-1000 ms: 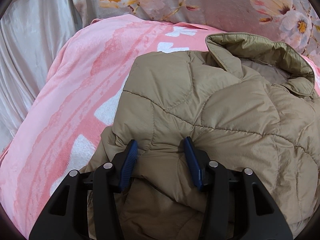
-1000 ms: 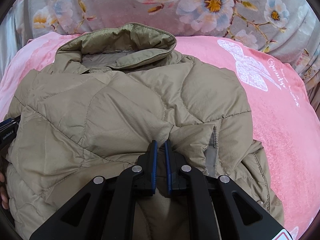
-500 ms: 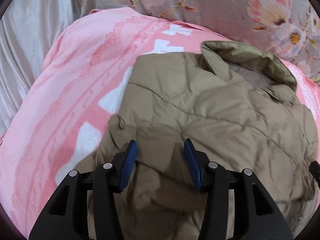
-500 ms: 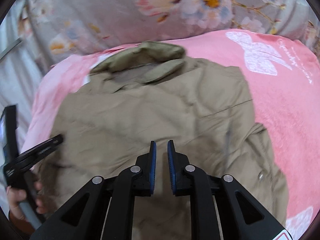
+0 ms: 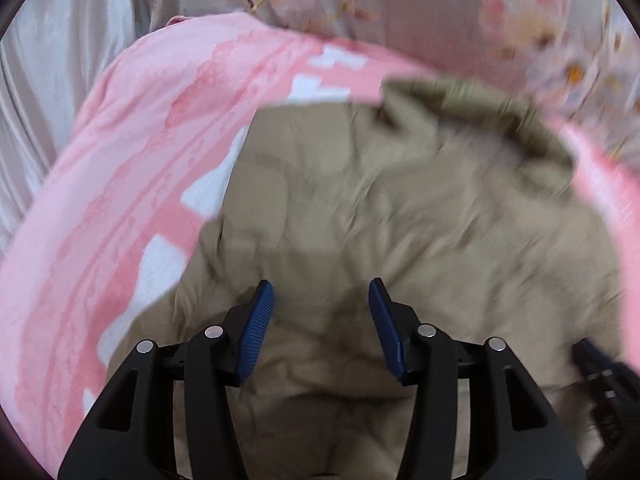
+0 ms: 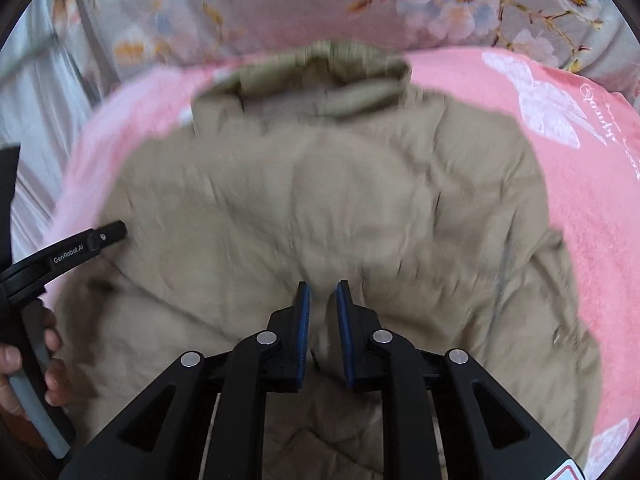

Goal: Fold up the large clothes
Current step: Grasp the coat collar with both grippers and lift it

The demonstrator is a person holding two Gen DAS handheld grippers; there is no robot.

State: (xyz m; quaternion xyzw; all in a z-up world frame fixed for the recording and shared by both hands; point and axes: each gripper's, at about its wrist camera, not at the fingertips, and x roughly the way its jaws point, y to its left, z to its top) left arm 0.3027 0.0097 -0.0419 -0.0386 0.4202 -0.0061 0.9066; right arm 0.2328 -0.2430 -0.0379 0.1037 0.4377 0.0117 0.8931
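A khaki quilted jacket (image 5: 400, 220) lies spread on the pink blanket (image 5: 132, 184), its collar (image 6: 320, 76) at the far end. My left gripper (image 5: 322, 304) hovers over the jacket's near left part, open, with nothing pinched between its blue pads (image 5: 258, 328). My right gripper (image 6: 322, 308) hangs over the jacket's (image 6: 320, 208) near middle. Its jaws are opening, a narrow gap shows between them, and no fabric is pressed. The right gripper also shows at the lower right edge (image 5: 600, 368) of the left wrist view. The left gripper (image 6: 102, 238) shows at the left of the right wrist view, held by a hand (image 6: 24, 364).
The pink blanket (image 6: 580, 200) carries a white butterfly print (image 6: 544, 108) at the right. A floral grey bedcover (image 6: 280, 4) rises behind it, and pale satin fabric (image 5: 48, 92) hangs at the left.
Both grippers have lifted and drawn back from the jacket, which now looks farther off. The right jaws have parted and let go of the fold they pinched. The left jaws kept their width.
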